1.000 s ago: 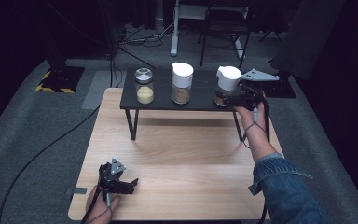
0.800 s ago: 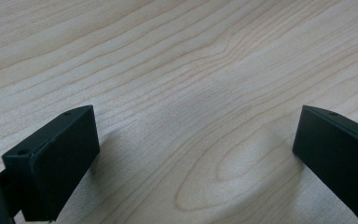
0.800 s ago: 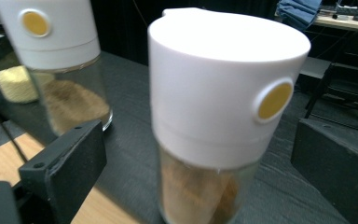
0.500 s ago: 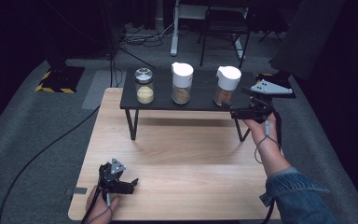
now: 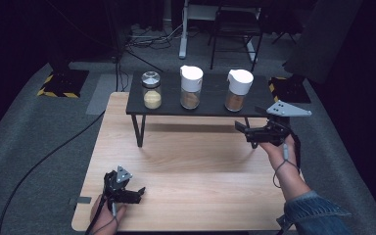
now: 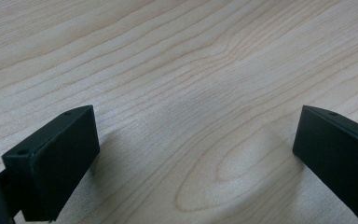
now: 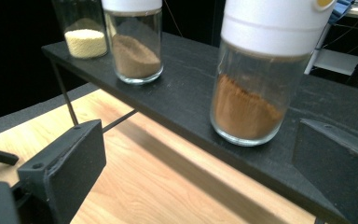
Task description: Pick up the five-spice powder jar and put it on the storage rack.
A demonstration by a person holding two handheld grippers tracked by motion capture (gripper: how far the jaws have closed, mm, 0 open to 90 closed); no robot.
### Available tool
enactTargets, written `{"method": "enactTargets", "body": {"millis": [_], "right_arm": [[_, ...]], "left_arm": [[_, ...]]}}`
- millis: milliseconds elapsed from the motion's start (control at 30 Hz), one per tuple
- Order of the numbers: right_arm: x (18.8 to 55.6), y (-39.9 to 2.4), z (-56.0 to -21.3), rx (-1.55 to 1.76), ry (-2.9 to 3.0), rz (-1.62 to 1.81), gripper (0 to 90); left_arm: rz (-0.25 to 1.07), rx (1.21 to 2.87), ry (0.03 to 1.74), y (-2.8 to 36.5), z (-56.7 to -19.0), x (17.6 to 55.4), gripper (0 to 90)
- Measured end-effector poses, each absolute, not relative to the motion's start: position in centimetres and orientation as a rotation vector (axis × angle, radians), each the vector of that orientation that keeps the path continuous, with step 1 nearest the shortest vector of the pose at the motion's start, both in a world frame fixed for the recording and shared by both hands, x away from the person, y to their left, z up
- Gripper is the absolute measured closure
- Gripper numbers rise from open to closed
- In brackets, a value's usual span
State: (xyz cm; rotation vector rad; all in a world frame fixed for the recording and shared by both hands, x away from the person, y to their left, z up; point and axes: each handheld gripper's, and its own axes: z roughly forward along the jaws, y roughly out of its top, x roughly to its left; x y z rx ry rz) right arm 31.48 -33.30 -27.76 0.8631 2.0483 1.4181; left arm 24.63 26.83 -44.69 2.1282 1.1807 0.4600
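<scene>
We note three jars on the black shelf [image 5: 210, 105] at the far side of the table [image 5: 191, 166]. The right jar [image 5: 237, 90], white-capped with reddish-brown powder, stands upright near the shelf's right end. The middle jar [image 5: 191, 87], also white-capped, holds darker brown powder. The left jar [image 5: 151, 89] has a metal lid and pale yellow grains.

Right gripper [image 5: 242, 129]: we see it in front of the shelf's right end, just below its edge, pointing left, apart from the right jar. Its jaws have just been opening and now stand wide apart with nothing between them. In the right gripper view the right jar [image 7: 261, 74] stands on the shelf [image 7: 186, 98] beyond the jaws, free of both; the middle jar [image 7: 135, 42] and left jar [image 7: 81, 28] stand farther along.

Left gripper [image 5: 136, 194]: low over the table's near left corner, well apart from the shelf. In the left gripper view its jaws stand wide apart over bare wood [image 6: 191, 70], holding nothing.
</scene>
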Motion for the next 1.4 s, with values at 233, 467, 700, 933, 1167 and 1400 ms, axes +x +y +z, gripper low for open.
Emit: {"method": "enactTargets", "body": {"millis": [233,467,700,933,1167,1400], "right_arm": [[30.4,-33.2,-28.8,0.854,2.075,1.379,2.3],[29.6,-33.4,-30.2,0.873,2.092,1.369,2.4],[29.2,-33.7,-31.8,0.907,2.12,1.353,2.3],[29.0,-34.0,-33.5,0.941,2.146,1.339,2.3],[28.7,-34.0,-34.6,0.952,2.159,1.332,2.3],[28.5,-34.2,-35.9,0.978,2.172,1.332,2.3]], "left_arm": [[0.461,2.128,1.179,26.8,-44.7,24.6,0.3],[0.461,2.128,1.179,26.8,-44.7,24.6,0.3],[0.461,2.128,1.179,26.8,-44.7,24.6,0.3],[0.46,2.128,1.181,26.8,-44.7,24.6,0.3],[0.46,2.128,1.181,26.8,-44.7,24.6,0.3],[0.462,2.128,1.179,26.8,-44.7,24.6,0.3]]}}
